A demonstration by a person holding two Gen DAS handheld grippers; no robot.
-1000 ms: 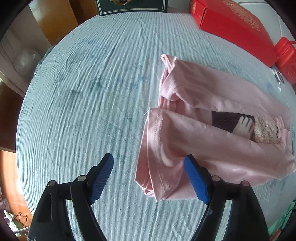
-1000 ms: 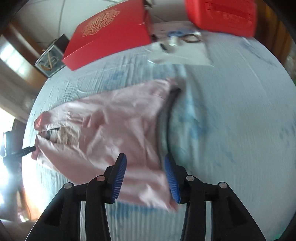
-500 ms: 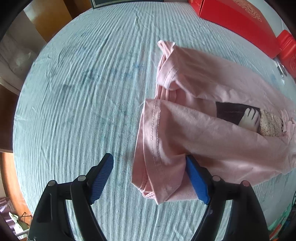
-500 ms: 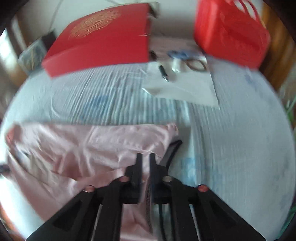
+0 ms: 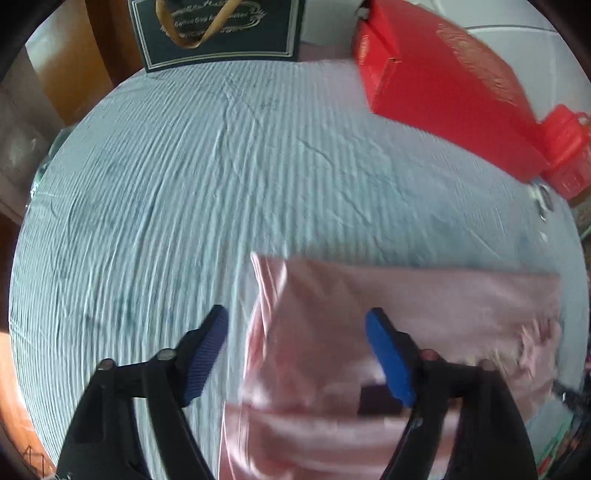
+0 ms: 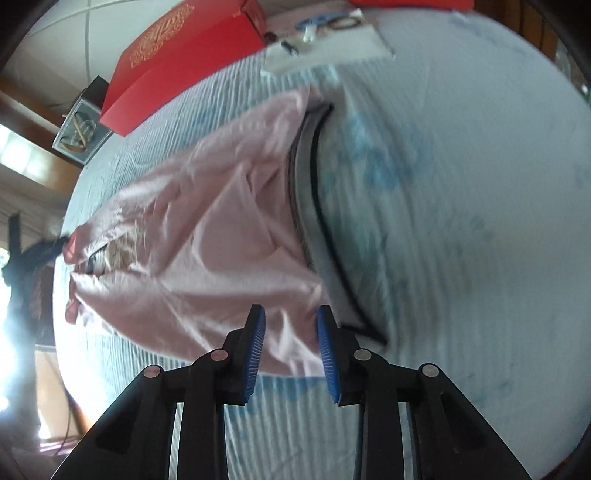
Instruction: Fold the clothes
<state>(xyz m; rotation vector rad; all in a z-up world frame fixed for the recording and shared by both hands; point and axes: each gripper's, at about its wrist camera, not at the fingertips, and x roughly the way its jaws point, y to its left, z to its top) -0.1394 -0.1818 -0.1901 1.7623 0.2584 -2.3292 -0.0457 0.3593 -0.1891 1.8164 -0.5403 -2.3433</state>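
Pink garment (image 5: pixel 388 306) lies crumpled on pale blue ribbed cloth (image 5: pixel 184 177) covering counter, folded edge toward red box (image 5: pixel 443 85); blurred. Dark printed patch (image 5: pixel 376 400) shows on near part. Left gripper (image 5: pixel 295 354): jaws wide apart, garment's near end between them, contact not clear. Right gripper (image 6: pixel 290 347): jaws partly apart, straddling garment's corner (image 6: pixel 295 354), no grip seen. Black-edged grey strip (image 6: pixel 314 206) beside garment. Dark gift bag (image 5: pixel 218 29) beyond, left of red box.
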